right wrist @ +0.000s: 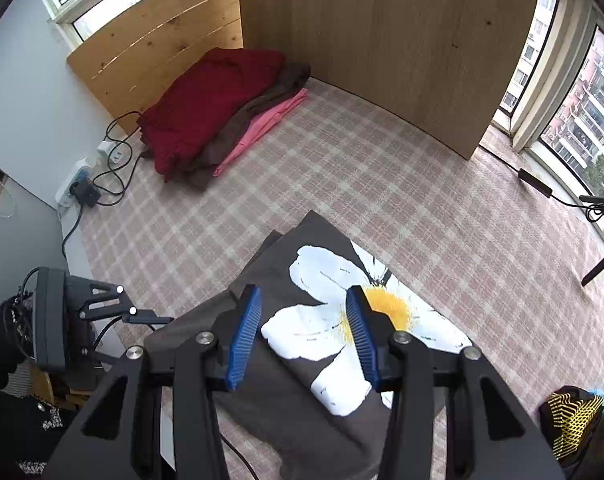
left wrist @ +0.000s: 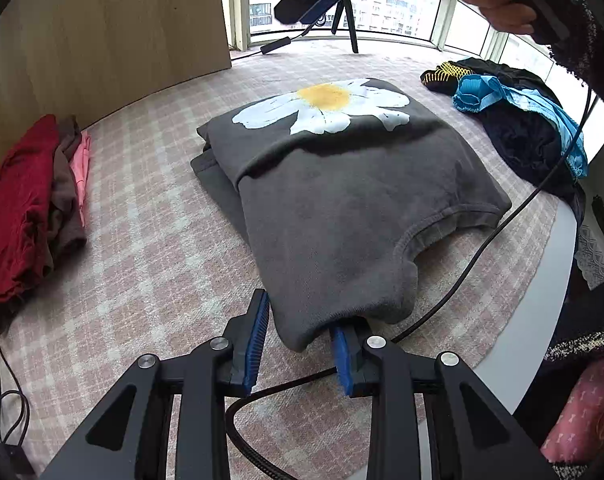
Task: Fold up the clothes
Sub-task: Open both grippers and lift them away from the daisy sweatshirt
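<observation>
Your grey shirt [left wrist: 341, 184] lies folded in the middle of the checked cloth [left wrist: 154, 240], daisy print [left wrist: 325, 108] up at its far end. Left of the shirt, against the wooden panel [left wrist: 110, 32], sits the stack [left wrist: 30, 208] of folded clothes: red on top, brown under it, pink at the bottom. Right of the shirt lies an unfolded heap [left wrist: 517, 120] of dark and blue clothes.

Your left gripper [left wrist: 298, 340] is at the shirt's near corner. Its fingers stand narrowly apart, and the corner droops between them: the right pad [left wrist: 341, 360] is tucked under the fabric, while the left pad [left wrist: 256, 340] is beside the fold, showing a gap. No firm pinch is visible.

Your right gripper [right wrist: 305, 336] hangs above the shirt's daisy end with its fingers moderately wide and nothing between them; its pads are clear of the cloth. A black cable [left wrist: 501, 220] runs across the shirt's near right side.
</observation>
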The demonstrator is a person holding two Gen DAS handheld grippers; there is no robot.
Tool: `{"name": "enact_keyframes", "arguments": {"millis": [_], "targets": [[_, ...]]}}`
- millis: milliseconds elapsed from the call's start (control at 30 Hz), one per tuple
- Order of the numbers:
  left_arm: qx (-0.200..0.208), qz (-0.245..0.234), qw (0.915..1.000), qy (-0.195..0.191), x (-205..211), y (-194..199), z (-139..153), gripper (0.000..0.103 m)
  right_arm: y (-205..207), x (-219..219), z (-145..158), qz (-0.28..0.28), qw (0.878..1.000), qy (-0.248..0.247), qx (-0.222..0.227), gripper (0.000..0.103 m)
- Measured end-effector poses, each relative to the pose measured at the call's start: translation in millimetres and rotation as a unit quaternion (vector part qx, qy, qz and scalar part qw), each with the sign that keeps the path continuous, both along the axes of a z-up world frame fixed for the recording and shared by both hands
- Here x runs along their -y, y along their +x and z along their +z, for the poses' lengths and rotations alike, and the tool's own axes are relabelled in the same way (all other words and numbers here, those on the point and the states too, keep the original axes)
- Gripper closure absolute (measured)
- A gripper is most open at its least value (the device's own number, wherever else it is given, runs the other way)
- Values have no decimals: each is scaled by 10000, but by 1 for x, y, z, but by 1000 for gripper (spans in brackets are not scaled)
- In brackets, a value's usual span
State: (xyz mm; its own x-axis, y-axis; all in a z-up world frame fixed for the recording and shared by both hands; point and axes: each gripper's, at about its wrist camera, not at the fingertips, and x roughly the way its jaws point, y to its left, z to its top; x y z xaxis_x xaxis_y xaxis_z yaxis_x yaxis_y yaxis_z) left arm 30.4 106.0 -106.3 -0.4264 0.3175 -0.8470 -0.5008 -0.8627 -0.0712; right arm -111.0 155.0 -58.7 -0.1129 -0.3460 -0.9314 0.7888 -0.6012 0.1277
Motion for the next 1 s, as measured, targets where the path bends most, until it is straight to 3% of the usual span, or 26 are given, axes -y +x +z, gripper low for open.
{"name": "enact_keyframes", "arguments": {"millis": [100,133,167,267,367,533,633,767,867,933,1000], "targets": [[41,53,9999,129,1,-1,-2,78,-27,40,-52,16,9988,300,376,63],[66,58,9999,138,1,-1,-3,81,-29,50,-66,56,9980,392,487,77],[84,86,9998,140,2,-1,-4,89,-30,57,-78,108,9973,495,535,82],[54,192,9995,254,4,0,-4,98,-33,68,-101,104,9957,750,534,85],[-43,230,9991,359,3,8,7,99,-40,67,-108,-64,9956,691,628,85],[-284,125,9993,217,-3,35,31,100,-52,63,-109,-318,9954,613,660,85],[67,307,9992,253,0,36,11,100,-54,61,-110,-375,9960,458,668,85],[592,433,9970,243,18,43,0,95,-54,45,-85,-435,9963,187,718,84],[737,548,9957,141,47,48,12,93,-48,-11,-30,-623,9943,-513,699,82],[810,710,9940,211,67,45,25,90,-40,-63,2,-847,9913,-784,627,65],[898,856,9909,515,79,37,34,74,-29,-122,17,-1124,9866,-982,665,55]]}}
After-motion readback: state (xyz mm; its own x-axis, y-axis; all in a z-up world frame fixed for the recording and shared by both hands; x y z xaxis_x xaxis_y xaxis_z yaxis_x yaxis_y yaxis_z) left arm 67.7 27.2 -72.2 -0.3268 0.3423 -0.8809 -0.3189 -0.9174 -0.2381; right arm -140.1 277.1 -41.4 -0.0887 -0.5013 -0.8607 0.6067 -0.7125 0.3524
